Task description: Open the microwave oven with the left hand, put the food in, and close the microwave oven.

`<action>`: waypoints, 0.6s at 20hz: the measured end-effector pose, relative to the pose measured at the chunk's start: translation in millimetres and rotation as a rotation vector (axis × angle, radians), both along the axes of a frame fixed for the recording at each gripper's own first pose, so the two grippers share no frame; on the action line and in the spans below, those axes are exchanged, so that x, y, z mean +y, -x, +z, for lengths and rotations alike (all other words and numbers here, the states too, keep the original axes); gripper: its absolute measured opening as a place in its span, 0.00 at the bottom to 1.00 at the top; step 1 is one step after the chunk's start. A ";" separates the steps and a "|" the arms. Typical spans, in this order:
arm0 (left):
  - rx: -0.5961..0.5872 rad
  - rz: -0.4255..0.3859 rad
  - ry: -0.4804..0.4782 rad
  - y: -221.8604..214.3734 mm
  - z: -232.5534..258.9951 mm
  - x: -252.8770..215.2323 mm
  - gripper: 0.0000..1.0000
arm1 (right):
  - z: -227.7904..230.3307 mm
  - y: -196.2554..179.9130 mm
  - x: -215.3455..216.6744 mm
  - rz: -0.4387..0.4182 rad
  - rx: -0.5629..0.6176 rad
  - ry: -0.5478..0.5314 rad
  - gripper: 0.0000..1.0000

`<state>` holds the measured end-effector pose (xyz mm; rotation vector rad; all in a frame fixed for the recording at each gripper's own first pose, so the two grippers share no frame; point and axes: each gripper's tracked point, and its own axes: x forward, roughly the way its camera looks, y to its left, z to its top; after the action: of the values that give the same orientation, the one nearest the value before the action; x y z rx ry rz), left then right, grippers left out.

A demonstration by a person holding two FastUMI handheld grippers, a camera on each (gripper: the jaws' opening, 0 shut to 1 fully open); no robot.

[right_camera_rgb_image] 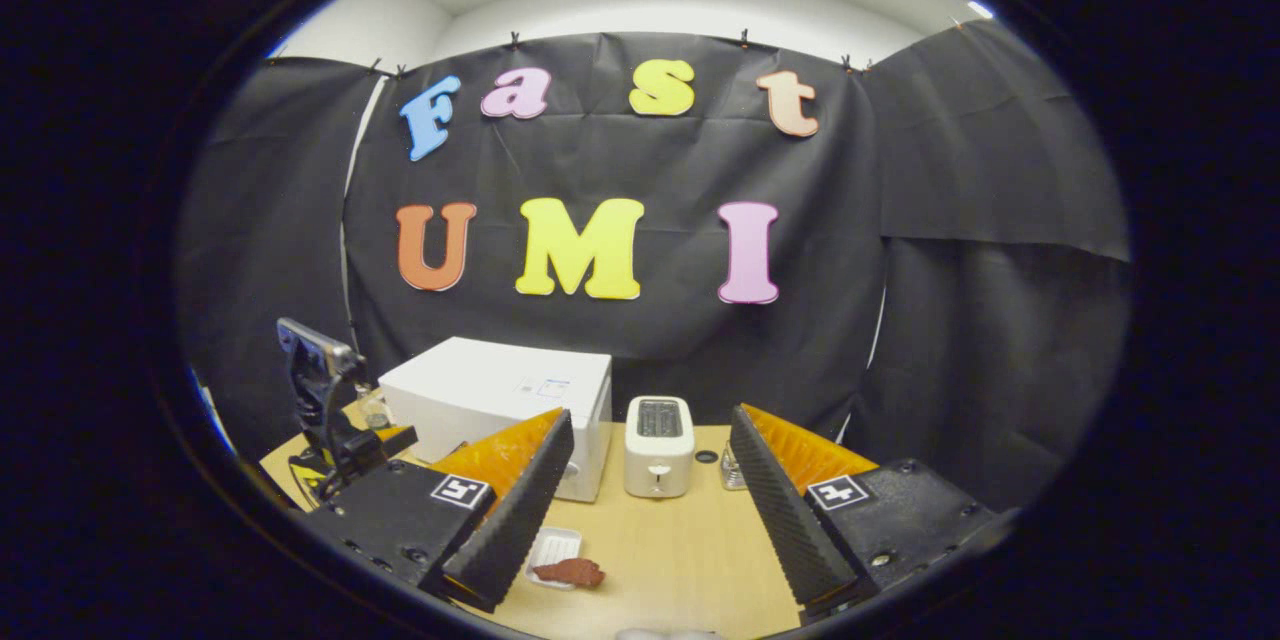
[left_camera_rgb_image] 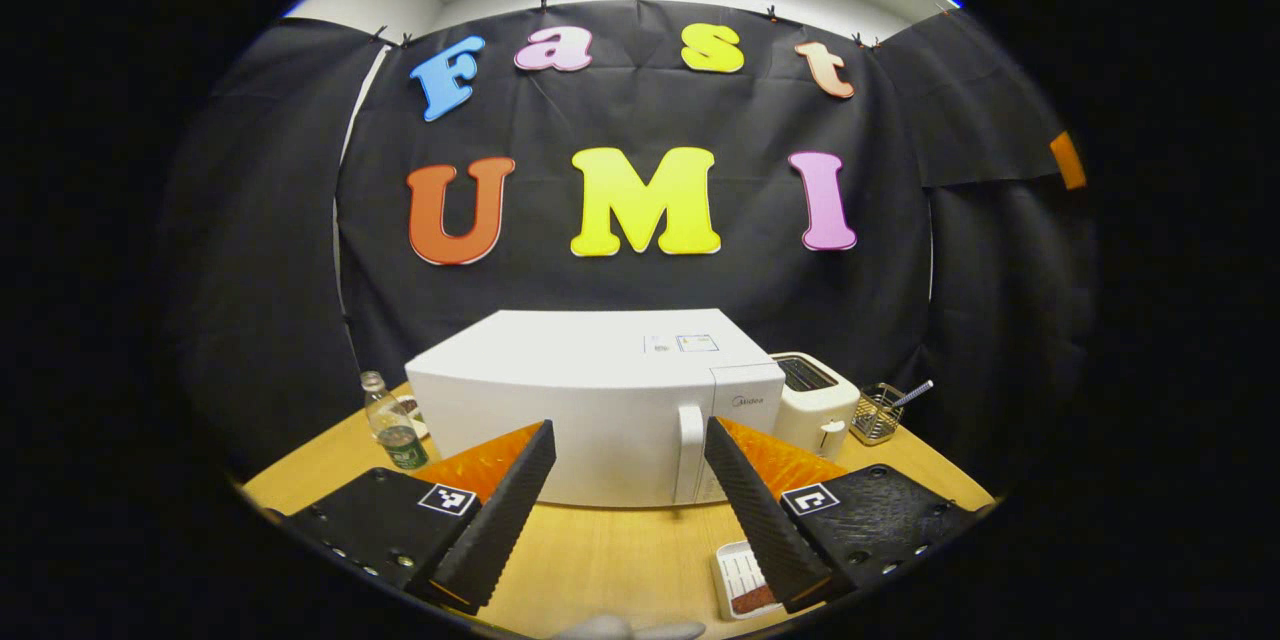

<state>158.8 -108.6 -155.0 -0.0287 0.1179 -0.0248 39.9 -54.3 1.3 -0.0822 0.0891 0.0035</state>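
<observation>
The white microwave [left_camera_rgb_image: 600,400] stands on the wooden table [left_camera_rgb_image: 620,560], door closed, its vertical handle [left_camera_rgb_image: 690,450] on the right side of the door. My left gripper [left_camera_rgb_image: 628,430] is open, short of the door, with the handle just inside its right finger in the left gripper view. A small white tray [left_camera_rgb_image: 740,580] with brown food lies on the table under that finger. In the right gripper view the tray [right_camera_rgb_image: 553,545] and a brown piece of food [right_camera_rgb_image: 570,572] at its near edge lie beside the left finger of my open right gripper [right_camera_rgb_image: 651,415], which holds nothing.
A white toaster [left_camera_rgb_image: 815,400] stands right of the microwave, with a wire basket [left_camera_rgb_image: 880,412] beyond it. A plastic bottle [left_camera_rgb_image: 393,420] stands at the microwave's left. In the right gripper view the left gripper's housing [right_camera_rgb_image: 320,390] rises at the far left, in front of the microwave [right_camera_rgb_image: 500,400].
</observation>
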 end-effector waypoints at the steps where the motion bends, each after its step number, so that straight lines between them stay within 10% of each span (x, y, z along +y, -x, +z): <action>1: 0.016 0.002 0.011 -12.4 -12.6 -7.5 0.95 | -4.0 -4.3 -4.3 0.001 0.020 0.011 0.95; 12: 0.119 0.028 0.001 -105.3 -99.9 -37.0 0.95 | -37.1 -47.3 -32.6 0.015 0.120 -0.021 1.00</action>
<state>264.1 -145.6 -254.9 -0.0330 0.2360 0.0047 87.2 -86.9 -35.8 -0.0618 0.2088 0.0248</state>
